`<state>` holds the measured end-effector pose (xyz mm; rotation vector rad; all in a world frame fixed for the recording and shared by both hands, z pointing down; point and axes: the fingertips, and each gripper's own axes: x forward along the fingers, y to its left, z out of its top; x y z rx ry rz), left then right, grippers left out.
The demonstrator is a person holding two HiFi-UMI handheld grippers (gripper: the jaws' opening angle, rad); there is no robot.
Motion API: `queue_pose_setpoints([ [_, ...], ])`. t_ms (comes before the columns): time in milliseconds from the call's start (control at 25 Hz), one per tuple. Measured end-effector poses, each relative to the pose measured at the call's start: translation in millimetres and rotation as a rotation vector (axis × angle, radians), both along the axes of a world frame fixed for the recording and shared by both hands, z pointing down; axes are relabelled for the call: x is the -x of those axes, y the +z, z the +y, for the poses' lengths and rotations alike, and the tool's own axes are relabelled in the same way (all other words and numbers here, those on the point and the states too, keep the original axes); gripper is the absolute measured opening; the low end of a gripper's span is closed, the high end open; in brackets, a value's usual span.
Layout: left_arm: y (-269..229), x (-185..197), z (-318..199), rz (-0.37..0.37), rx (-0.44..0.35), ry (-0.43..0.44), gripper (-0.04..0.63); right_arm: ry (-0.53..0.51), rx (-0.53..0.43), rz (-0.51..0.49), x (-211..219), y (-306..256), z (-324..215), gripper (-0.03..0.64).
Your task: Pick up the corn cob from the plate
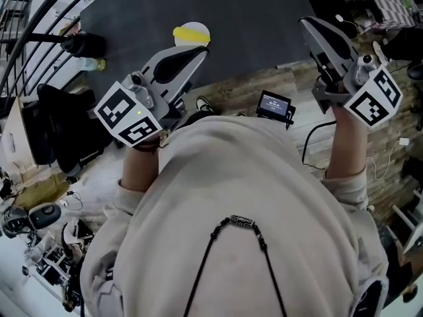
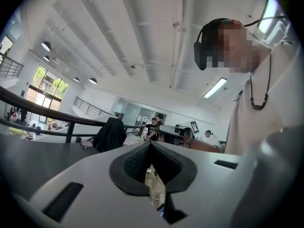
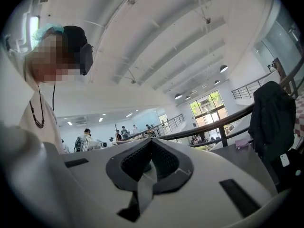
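In the head view a yellow corn cob [image 1: 188, 37] lies on a small white plate [image 1: 199, 25] on the dark table [image 1: 251, 18]. My left gripper [image 1: 200, 51] is held up in front of the person's chest, its tip just below the plate. Its jaws are shut with nothing between them [image 2: 151, 145]. My right gripper [image 1: 306, 22] is raised at the right, well away from the plate and over the table's near corner. It is also shut and empty [image 3: 151, 143]. Neither gripper view shows the corn or the plate; both look out level into the hall.
A black round object [image 1: 84, 44] and a small clear bottle [image 1: 91, 64] lie at the table's left end. A small device with a lit screen [image 1: 274, 104] sits on the wood floor below the table edge. Dark fabric [image 1: 56, 127] and cluttered gear [image 1: 39, 243] are at the left.
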<state>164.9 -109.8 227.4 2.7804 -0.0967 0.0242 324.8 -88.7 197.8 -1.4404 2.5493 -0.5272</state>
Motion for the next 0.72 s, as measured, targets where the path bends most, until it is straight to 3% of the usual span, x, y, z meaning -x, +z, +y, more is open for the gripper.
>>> queue_pose_setpoints([
  [280,-1.4,27.7,-28.3,0.009,-0.029,0.106,0.005,-0.005,0.002,0.062,48.7,-8.1,-40.6,0.014],
  [720,49.5,86.5,-66.5,-0.091,0.041,0.173,0.005,-0.037,0.056,0.138,122.8,6.5,-106.3,0.014],
])
